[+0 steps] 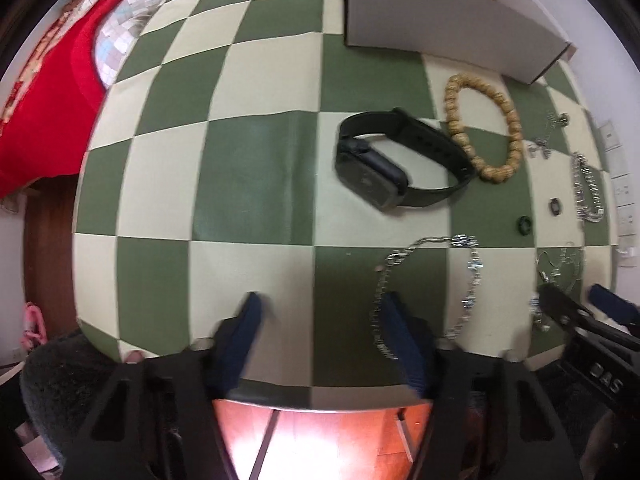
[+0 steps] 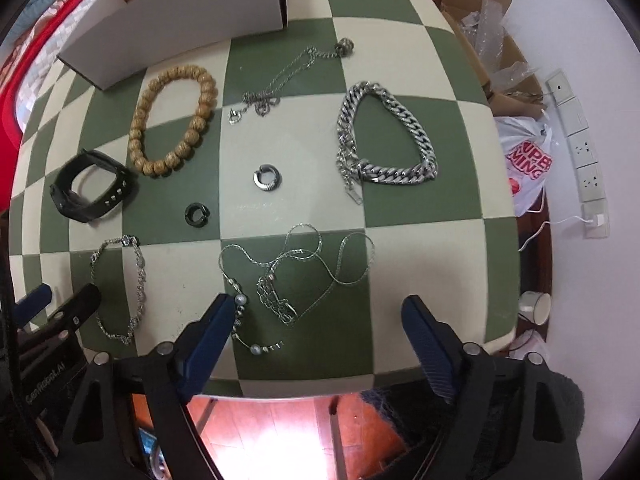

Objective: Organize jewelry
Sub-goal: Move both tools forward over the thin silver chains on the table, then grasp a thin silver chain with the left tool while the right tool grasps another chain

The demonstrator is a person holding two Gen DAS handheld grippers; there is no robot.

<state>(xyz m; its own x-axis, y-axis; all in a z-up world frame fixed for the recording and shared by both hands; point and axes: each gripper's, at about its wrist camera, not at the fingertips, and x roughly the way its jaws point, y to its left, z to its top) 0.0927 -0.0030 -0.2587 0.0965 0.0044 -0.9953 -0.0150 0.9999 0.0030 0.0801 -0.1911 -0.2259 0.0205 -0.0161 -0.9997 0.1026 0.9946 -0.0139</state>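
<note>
While the white box (image 2: 176, 24) stands far ahead of both jaws at the counter's (image 2: 440, 208) back edge, its inside cannot be seen from either view. Both the left gripper (image 1: 320, 316) and right gripper (image 2: 320, 312) have jaws apart and hold nothing. Thin chains (image 2: 296, 276) lie tangled between the right jaws, their links hard to separate; a bracelet (image 1: 432, 288) passes behind the left gripper's right jaw, while the watch (image 1: 396, 160) and beads (image 1: 480, 128) lie ahead.

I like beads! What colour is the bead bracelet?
The bead bracelet is tan-brown with a speckled, woody look, clearest in the right wrist view.

Soft even light, fisheye-warped edges, slight motion blur.
</note>
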